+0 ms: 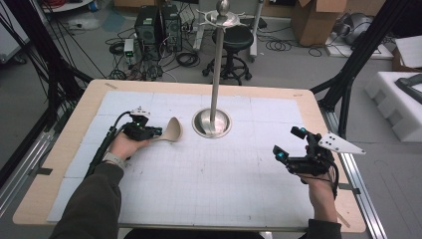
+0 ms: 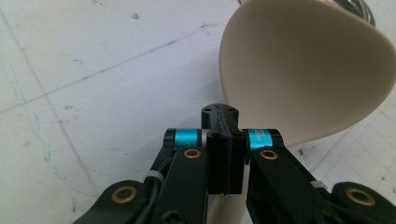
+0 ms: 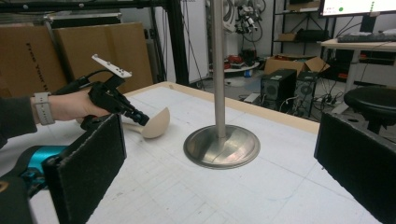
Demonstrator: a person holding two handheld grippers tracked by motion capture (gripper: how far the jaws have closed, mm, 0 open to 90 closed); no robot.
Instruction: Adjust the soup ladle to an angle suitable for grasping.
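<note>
I have the left gripper (image 1: pixel 158 131) clamped on the beige spoon's (image 1: pixel 171 130) handle — bowl low over the mat, just left of the steel stand (image 1: pixel 212 123). My right gripper (image 1: pixel 290 142) sits well right of it — jaws apart, empty.

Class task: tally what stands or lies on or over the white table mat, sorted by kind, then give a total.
Beige spoon: 1
Metal stand with pole: 1
Handheld grippers: 2, left gripper and right gripper
Total: 4
</note>
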